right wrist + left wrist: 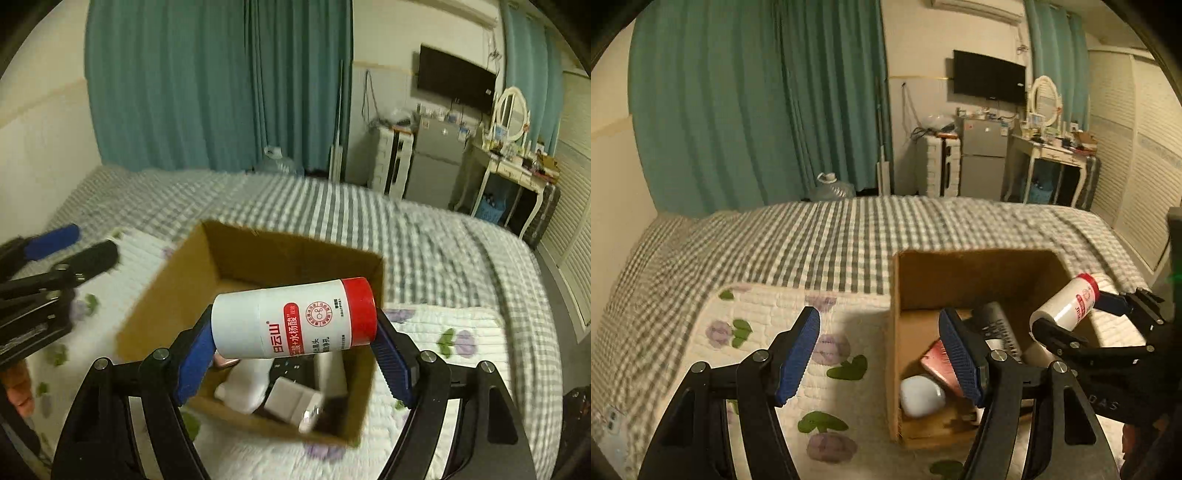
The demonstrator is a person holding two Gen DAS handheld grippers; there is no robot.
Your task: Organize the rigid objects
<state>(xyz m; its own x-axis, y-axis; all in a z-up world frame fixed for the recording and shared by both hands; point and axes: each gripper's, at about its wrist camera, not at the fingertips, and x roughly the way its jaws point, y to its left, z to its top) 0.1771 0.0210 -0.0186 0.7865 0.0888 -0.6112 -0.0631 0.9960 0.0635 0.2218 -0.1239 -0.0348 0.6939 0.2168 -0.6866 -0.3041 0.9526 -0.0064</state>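
White red-capped bottle sideways, pinched btwn right gripper jaws above cardboard box; left gripper jaws spread.

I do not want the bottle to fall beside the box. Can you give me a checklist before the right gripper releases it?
1. Right gripper jaws clamp the white bottle: ok.
2. Bottle is above the open cardboard box: ok.
3. Bottle lies sideways, red cap toward the right wall: ok.
4. Free space among the items inside: cannot tell.
5. Left gripper open, empty, near the box's left wall: ok.
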